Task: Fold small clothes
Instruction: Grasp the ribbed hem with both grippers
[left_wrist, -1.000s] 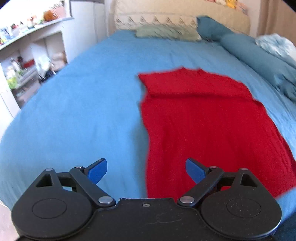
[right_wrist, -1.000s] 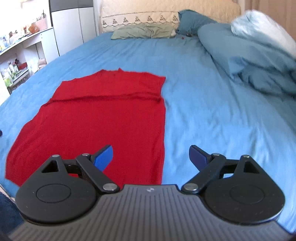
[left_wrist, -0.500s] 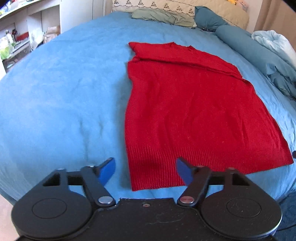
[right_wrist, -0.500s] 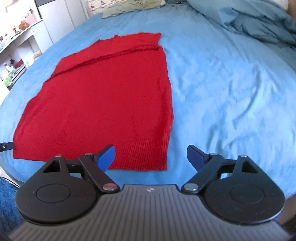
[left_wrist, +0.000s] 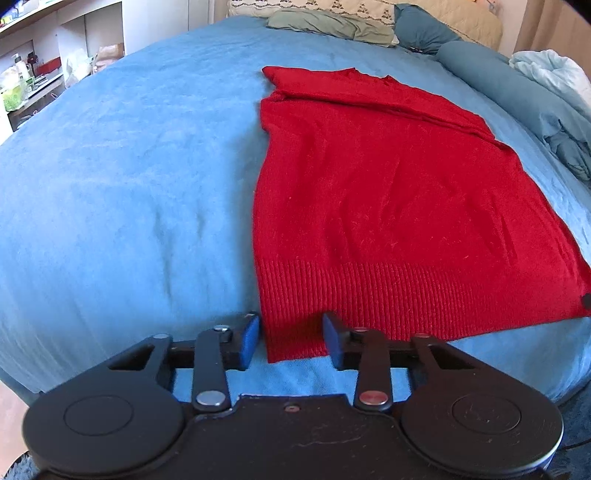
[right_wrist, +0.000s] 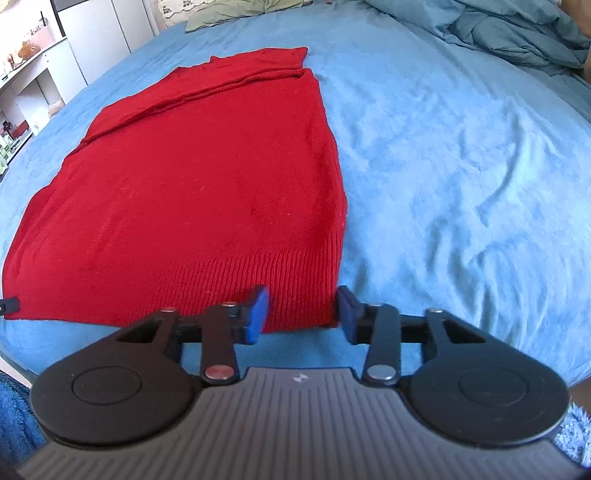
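A red knitted garment (left_wrist: 388, 206) lies flat on the blue bed, ribbed hem toward me, its far end folded over. It also shows in the right wrist view (right_wrist: 199, 192). My left gripper (left_wrist: 291, 341) is open, its blue-padded fingers straddling the hem's near left corner. My right gripper (right_wrist: 301, 312) is open, its fingers straddling the hem's near right corner. Neither has closed on the cloth.
The blue bedspread (left_wrist: 129, 177) covers the bed. Pillows (left_wrist: 332, 27) and a bunched blue duvet (right_wrist: 517, 33) lie at the head and right side. Shelves with clutter (left_wrist: 33, 77) stand left of the bed. The bed's near edge is just below the grippers.
Both grippers have come down and forward to the garment's hem corners. Their jaws have narrowed around the corners but stay open.
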